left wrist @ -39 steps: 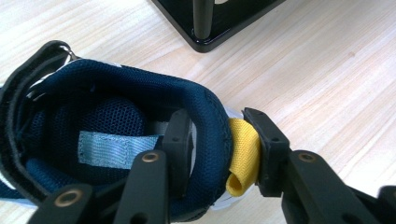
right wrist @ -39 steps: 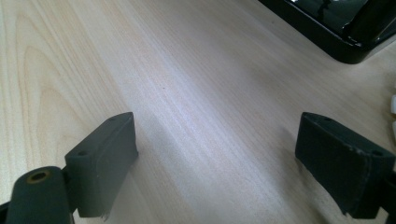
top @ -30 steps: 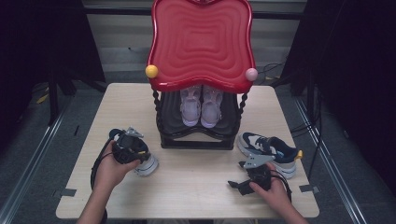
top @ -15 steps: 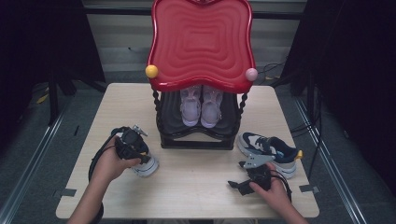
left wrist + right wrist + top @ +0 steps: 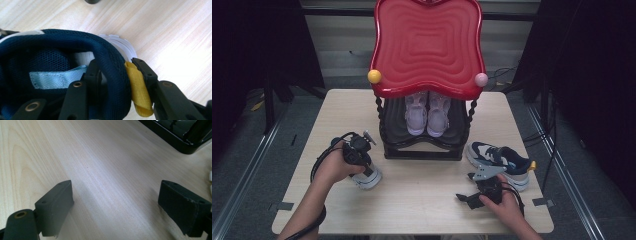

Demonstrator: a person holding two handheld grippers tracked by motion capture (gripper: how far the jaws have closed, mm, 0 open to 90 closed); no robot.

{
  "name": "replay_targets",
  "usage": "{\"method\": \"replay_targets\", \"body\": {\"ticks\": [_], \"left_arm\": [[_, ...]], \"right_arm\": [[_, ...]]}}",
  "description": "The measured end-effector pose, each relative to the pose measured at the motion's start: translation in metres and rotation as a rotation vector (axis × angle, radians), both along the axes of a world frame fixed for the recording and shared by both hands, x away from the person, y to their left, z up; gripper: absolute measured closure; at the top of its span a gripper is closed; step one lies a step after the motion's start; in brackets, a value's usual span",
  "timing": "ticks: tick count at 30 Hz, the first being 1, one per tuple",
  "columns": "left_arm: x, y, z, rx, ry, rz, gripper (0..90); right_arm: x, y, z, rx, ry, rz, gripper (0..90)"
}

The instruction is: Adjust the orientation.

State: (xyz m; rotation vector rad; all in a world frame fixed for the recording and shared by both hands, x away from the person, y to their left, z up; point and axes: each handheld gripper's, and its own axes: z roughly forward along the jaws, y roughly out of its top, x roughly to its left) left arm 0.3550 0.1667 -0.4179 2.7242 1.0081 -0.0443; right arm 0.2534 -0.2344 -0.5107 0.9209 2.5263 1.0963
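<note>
A: Two shoes are still waiting outside the rack (image 5: 422,150). Which one is the left claw (image 5: 362,170) holding?

B: The navy shoe (image 5: 75,50), lying left of the rack on the desk (image 5: 422,200). The claw is gripping its heel collar: one jaw is sitting inside the shoe, the other is pressing the yellow pull tab (image 5: 136,87) from outside. The jaws have just been closing on it.

A: How to carry it well?

B: I think it is best to keep the grip firm and lift before moving toward the rack, so the sole is not dragging.

A: And the right claw (image 5: 120,205)?

B: It is standing open over bare desk, near the rack's front right corner, holding nothing.
</note>
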Motion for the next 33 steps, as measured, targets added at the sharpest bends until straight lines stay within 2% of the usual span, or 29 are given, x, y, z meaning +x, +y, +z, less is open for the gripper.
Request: {"method": "replay_targets", "body": {"ticks": [5,13,17,23,33], "left_arm": [[0.004,-0.006,-0.001,0.033,0.031,-0.025,63.2],[0.006,-0.009,0.0,0.066,0.071,-0.031,68.4],[0.005,-0.01,0.0,0.062,0.079,-0.041,70.5],[0.003,-0.01,0.003,0.065,0.074,-0.061,72.0],[-0.005,-0.008,0.028,0.064,0.045,-0.096,73.2]], "right_arm": [[0.0,0.0,0.0,0.0,0.0,0.0,12.1],[0.0,0.0,0.0,0.002,0.001,-0.002,12.1],[0.0,0.0,0.0,0.002,0.002,-0.002,12.1],[0.0,0.0,0.0,0.0,0.001,0.001,12.1],[0.0,0.0,0.0,0.002,0.002,-0.001,12.1]]}}
